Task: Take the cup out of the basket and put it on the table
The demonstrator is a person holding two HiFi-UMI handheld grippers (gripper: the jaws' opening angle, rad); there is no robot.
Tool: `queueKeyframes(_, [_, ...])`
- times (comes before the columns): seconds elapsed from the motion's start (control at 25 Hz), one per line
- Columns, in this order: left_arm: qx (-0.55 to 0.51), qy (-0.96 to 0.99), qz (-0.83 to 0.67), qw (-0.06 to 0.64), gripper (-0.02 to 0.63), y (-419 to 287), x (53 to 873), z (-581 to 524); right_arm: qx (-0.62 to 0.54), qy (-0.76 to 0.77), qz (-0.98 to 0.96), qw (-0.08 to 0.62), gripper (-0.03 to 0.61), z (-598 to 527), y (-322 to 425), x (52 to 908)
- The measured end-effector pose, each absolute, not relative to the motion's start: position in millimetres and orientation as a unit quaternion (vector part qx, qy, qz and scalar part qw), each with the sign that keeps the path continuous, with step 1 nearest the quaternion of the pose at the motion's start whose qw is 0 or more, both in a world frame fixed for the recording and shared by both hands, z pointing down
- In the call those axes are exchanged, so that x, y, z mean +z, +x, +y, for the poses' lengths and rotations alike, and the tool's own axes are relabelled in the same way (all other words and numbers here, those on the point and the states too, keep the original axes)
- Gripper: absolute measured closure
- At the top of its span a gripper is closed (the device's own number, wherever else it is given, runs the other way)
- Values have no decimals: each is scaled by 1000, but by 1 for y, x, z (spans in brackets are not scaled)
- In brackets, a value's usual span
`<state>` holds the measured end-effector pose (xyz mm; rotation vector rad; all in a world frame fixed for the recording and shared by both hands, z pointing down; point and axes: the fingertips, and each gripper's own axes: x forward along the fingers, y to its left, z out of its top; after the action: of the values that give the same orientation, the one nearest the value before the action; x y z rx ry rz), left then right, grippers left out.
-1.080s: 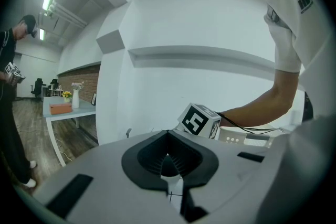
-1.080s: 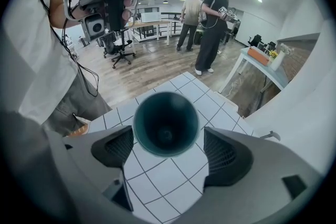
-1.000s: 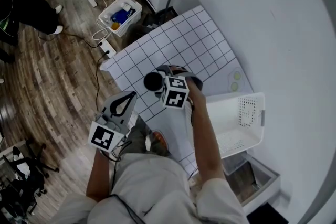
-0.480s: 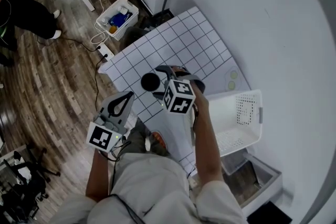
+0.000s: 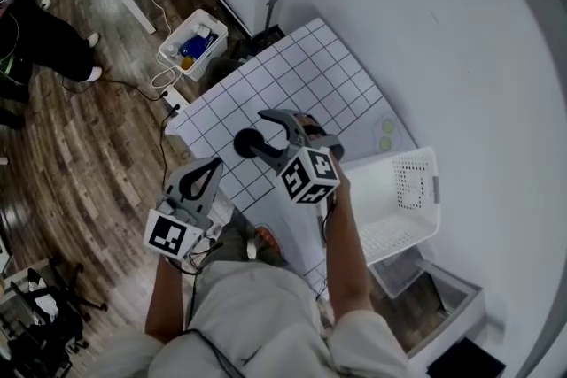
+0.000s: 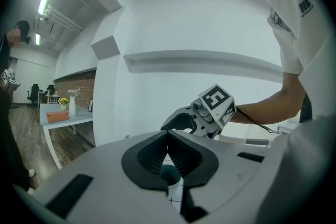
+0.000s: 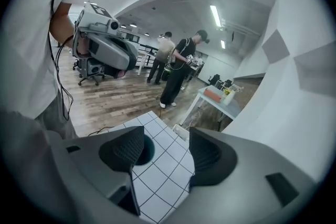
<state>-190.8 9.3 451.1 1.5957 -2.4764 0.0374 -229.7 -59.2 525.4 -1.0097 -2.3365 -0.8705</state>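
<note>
**A:** What's different from 1 second ago?

**B:** The right tongs (image 5: 282, 119) were down around the dark, round cup (image 5: 245, 143). Now they've lifted clear of it. The cup stands upright by itself on the white gridded tabletop (image 5: 328, 75), just beside them.

**A:** Are they holding anything?

**B:** No. The 2 jaws stand apart with only grid squares between them, though they've just been closing partway. In the right gripper view the cup's dark mouth peeks out behind 1 jaw, outside the gap.

**A:** And the left tongs (image 5: 211, 168)?

**B:** Closed, with the jaws pressed together on nothing. They hover off the tabletop's near edge and don't touch the cup.

**A:** Where's the basket?

**B:** The white perforated plastic basket (image 5: 412, 183) sits at the tabletop's right end, well apart from the cup. I can't see anything in it from the head view.

**A:** So where does the task stand?

**B:** I'd judge it done, since the cup is out, set down and released. All that's left is to draw the tongs back without knocking it.
</note>
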Motion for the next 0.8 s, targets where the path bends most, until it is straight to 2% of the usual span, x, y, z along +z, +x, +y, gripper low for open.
queueKeyframes(0.28, [3,539,-838,88,607,-190,444,8,-240,-344,-892,167,341,-64,-244,499])
queueKeyframes(0.52, [-2,539,-840,70,607,-192,427,8,-208,-317,-920,95,466,-67,-239,441])
queueKeyframes(0.8, [-8,546,-836,54,607,-191,416,9,-193,-305,-930,61,533,-65,-204,398])
